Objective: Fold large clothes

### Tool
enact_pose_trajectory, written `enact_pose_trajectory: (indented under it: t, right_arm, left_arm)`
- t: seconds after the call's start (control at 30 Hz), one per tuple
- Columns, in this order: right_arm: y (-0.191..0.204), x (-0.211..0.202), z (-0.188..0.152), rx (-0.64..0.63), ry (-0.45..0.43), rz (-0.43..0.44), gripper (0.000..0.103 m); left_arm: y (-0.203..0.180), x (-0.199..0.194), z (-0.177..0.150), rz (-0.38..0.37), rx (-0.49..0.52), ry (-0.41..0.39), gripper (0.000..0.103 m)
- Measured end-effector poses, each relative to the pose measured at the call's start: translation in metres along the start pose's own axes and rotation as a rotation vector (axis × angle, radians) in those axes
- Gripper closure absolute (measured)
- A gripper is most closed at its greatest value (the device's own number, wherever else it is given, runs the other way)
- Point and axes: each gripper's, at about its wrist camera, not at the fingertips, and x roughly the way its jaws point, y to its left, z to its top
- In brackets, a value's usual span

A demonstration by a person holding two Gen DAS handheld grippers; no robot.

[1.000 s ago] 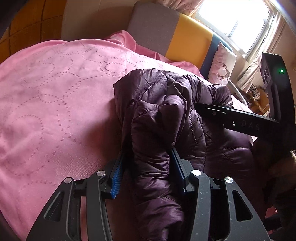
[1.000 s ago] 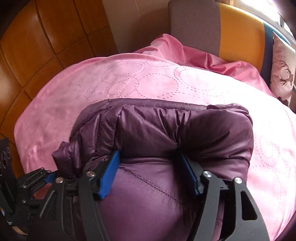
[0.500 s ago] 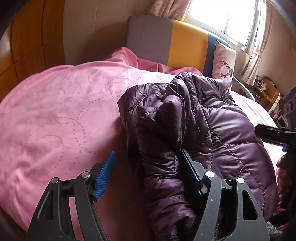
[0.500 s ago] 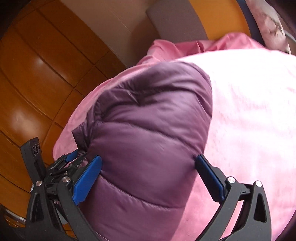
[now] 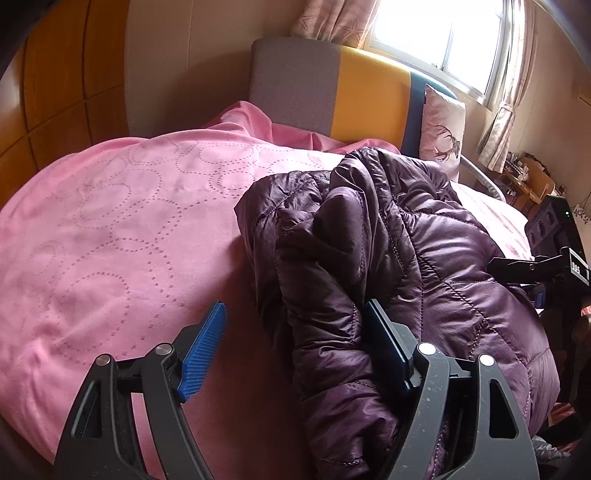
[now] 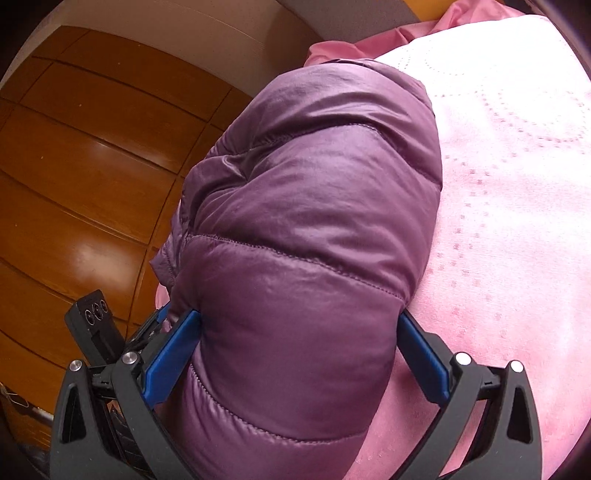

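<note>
Your left gripper (image 5: 295, 345) is opening: its blue pads stand apart, and a bunched fold of the purple quilted jacket (image 5: 388, 266) lies between them. The fold leans against the right-hand pad (image 5: 386, 345), while the left-hand pad (image 5: 203, 350) stands clear of the jacket with only pink blanket (image 5: 110, 236) under it, so nothing is clamped there.

Your right gripper (image 6: 299, 358) is spread as wide as it goes. A broad, puffy part of the jacket (image 6: 314, 229) fills the gap and touches both blue pads, but the padding does not look squeezed, so you are straddling it rather than pinching it.

The jacket lies on the pink blanket, heaped and partly folded over itself, on the side of the bed toward the window (image 5: 443, 33) in the left wrist view. The blanket, stitched with dotted rings, stretches bare on the jacket's far side, toward the orange wooden panels (image 5: 55, 81).

Beyond the jacket, at the bed's head, stands a headboard (image 5: 332, 88) in grey, yellow and blue blocks, with a pale pillow (image 5: 441, 129) bearing a deer picture leaning against it. A curtain (image 5: 498, 122) hangs beside the window.

In the right wrist view the jacket's edge hangs near the bed's side, with glossy wooden panels (image 6: 92, 166) past it, and your left gripper's black body (image 6: 94, 328) shows just beside the jacket, low on the panel side.
</note>
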Motion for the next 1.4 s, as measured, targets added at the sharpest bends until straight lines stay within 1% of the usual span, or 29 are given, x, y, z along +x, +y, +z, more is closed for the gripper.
enact_pose_trajectory:
  t: [0.1,0.17,0.23,0.27,0.3,0.33,0.37,0.4,0.43,0.47,0.53,0.67,0.77,0.87,0.93,0.97,1.03,1.07,1.13,1.17,1.2,1.23,1.27,1.3,1.33,1.4]
  right_arm:
    - [0.000,0.001,-0.001,0.004,0.005,0.015,0.002]
    - [0.001,0.002,0.000,0.004,0.005,0.009,0.002]
    - [0.012,0.000,0.001,-0.029,-0.012,-0.012,0.009]
    - [0.018,-0.004,-0.002,-0.050,-0.021,-0.020,0.018]
    - [0.022,-0.006,-0.002,-0.065,-0.029,-0.023,0.026]
    - [0.028,-0.010,-0.004,-0.082,-0.036,-0.026,0.029]
    - [0.034,-0.014,-0.006,-0.104,-0.044,-0.027,0.035]
    - [0.038,-0.018,-0.008,-0.121,-0.049,-0.028,0.039]
    - [0.042,-0.023,-0.010,-0.137,-0.055,-0.025,0.041]
    - [0.045,-0.028,-0.011,-0.149,-0.061,-0.023,0.044]
    - [0.046,-0.039,-0.010,-0.168,-0.083,-0.026,0.046]
    - [0.039,-0.080,-0.009,-0.177,-0.164,-0.036,0.048]
    - [0.022,-0.119,-0.005,-0.172,-0.230,-0.077,0.048]
    - [-0.005,-0.164,-0.001,-0.135,-0.314,-0.120,0.048]
    - [-0.026,-0.192,0.000,-0.103,-0.363,-0.151,0.048]
    - [-0.040,-0.206,-0.001,-0.081,-0.385,-0.173,0.048]
    - [-0.067,-0.225,-0.004,-0.033,-0.405,-0.215,0.048]
    - [-0.086,-0.231,-0.008,0.000,-0.403,-0.258,0.048]
    - [-0.113,-0.233,-0.017,0.041,-0.372,-0.345,0.048]
    - [-0.130,-0.235,-0.024,0.072,-0.347,-0.357,0.047]
    - [-0.139,-0.235,-0.029,0.095,-0.344,-0.354,0.042]
    - [-0.143,-0.237,-0.033,0.109,-0.352,-0.366,0.038]
    - [-0.142,-0.241,-0.037,0.117,-0.362,-0.386,0.025]
    - [-0.139,-0.245,-0.039,0.121,-0.373,-0.403,0.017]
    - [-0.134,-0.251,-0.040,0.125,-0.393,-0.429,0.015]
    - [-0.119,-0.267,-0.036,0.134,-0.481,-0.516,0.014]
  left_arm:
    - [0.003,0.002,-0.001,-0.017,-0.011,0.001,0.027]
    - [0.006,0.004,-0.002,-0.040,-0.024,0.002,0.027]
    - [0.013,0.009,-0.003,-0.081,-0.052,0.005,0.027]
    - [0.016,0.011,-0.004,-0.105,-0.072,0.009,0.027]
    - [0.022,0.014,-0.008,-0.148,-0.116,0.019,0.028]
    - [0.029,0.017,-0.010,-0.189,-0.152,0.024,0.030]
    - [0.035,0.020,-0.013,-0.245,-0.190,0.028,0.036]
    - [0.042,0.024,-0.017,-0.315,-0.245,0.033,0.040]
    - [0.047,0.026,-0.021,-0.371,-0.288,0.033,0.042]
    - [0.049,0.028,-0.023,-0.409,-0.308,0.031,0.046]
    - [0.045,0.027,-0.024,-0.438,-0.322,0.012,0.049]
    - [0.016,0.033,-0.009,-0.475,-0.279,0.018,0.050]
    - [-0.017,0.049,0.016,-0.515,-0.243,0.045,0.050]
    - [-0.064,0.071,0.046,-0.544,-0.172,0.080,0.050]
    - [-0.107,0.090,0.071,-0.567,-0.104,0.102,0.050]
    - [-0.130,0.098,0.082,-0.587,-0.066,0.111,0.053]
    - [-0.170,0.116,0.096,-0.593,-0.001,0.137,0.053]
    - [-0.192,0.128,0.101,-0.597,0.034,0.161,0.053]
    - [-0.223,0.150,0.105,-0.570,0.090,0.201,0.053]
    - [-0.238,0.160,0.104,-0.543,0.125,0.218,0.053]
    - [-0.256,0.168,0.101,-0.506,0.179,0.225,0.053]
    - [-0.265,0.172,0.099,-0.478,0.210,0.221,0.053]
    - [-0.271,0.173,0.097,-0.457,0.226,0.217,0.053]
    - [-0.274,0.171,0.095,-0.446,0.236,0.208,0.053]
    - [-0.275,0.167,0.092,-0.435,0.250,0.192,0.053]
    - [-0.272,0.154,0.080,-0.393,0.280,0.161,0.053]
